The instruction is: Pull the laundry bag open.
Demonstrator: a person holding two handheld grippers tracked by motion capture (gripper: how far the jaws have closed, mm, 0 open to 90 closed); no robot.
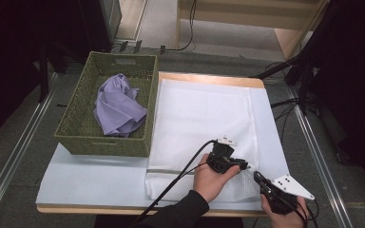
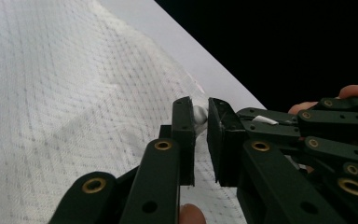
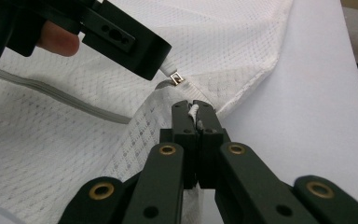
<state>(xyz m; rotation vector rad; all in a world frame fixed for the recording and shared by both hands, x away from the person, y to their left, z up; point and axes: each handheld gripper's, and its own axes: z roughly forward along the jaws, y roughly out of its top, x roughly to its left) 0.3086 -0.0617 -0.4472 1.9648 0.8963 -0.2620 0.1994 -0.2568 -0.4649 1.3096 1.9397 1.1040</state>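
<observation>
A white mesh laundry bag (image 1: pixel 199 118) lies flat on the table, its grey zipper (image 3: pixel 56 95) running across near the front edge. My left gripper (image 1: pixel 247 166) points right at the bag's front right corner. Its jaws stand nearly together on the white zipper pull (image 2: pixel 199 113), which leads to the metal slider (image 3: pixel 176 77). In the right gripper view the left gripper (image 3: pixel 161 60) sits at the top left, just over the slider. My right gripper (image 3: pixel 195 108) is shut on a pinch of the bag's edge just beside the slider. In the high view the right gripper (image 1: pixel 256 175) is held at the table's front right.
A green woven basket (image 1: pixel 76 137) stands at the table's left with a crumpled purple cloth (image 1: pixel 119 107) inside. A pale sheet (image 1: pixel 85 175) covers the tabletop. Cables trail from both grippers over the front edge. Dark stands and cables lie on the floor to the right.
</observation>
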